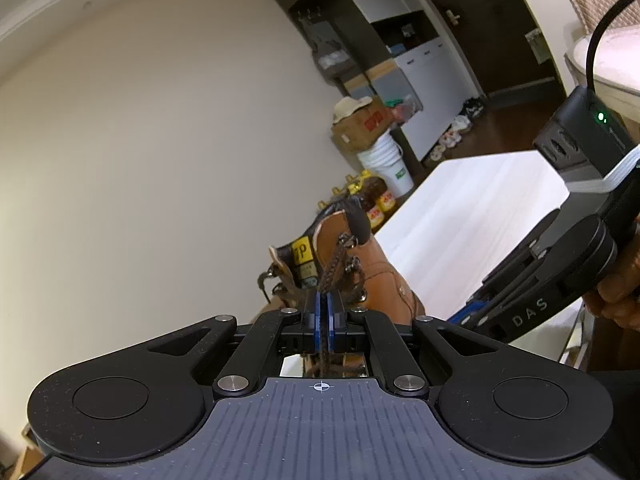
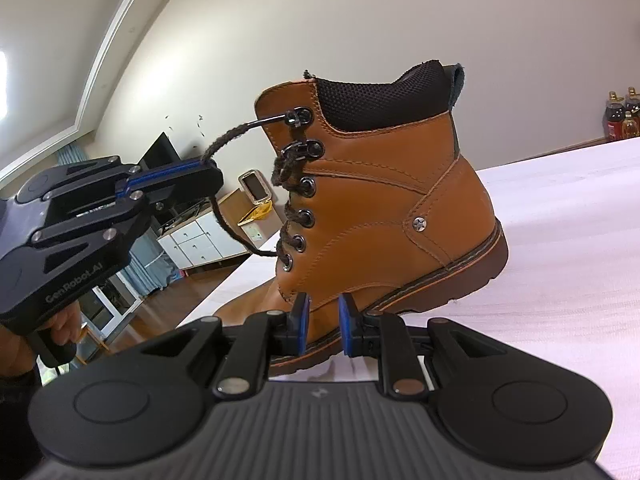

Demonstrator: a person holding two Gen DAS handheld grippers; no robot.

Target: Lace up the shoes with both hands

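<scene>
A tan leather boot [image 2: 384, 208] with a black collar stands on the white table [image 2: 560, 220], its side towards the right wrist camera. A dark braided lace [image 2: 228, 140] runs from the top hook to my left gripper [image 2: 212, 170], which is shut on it to the left of the boot. In the left wrist view, the lace [image 1: 330, 272] rises from between the blue pads of my left gripper [image 1: 323, 300] towards the boot's tongue [image 1: 304, 256]. My right gripper [image 2: 323, 322] is open low beside the boot's sole, with nothing between its pads.
Beyond the table's far edge [image 1: 400, 216] stand several bottles [image 1: 376, 200], a white bucket [image 1: 390, 168] and a cardboard box [image 1: 360, 124]. White drawers [image 2: 200, 240] stand on the floor to the left. A hand [image 2: 60, 328] holds the left gripper's handle.
</scene>
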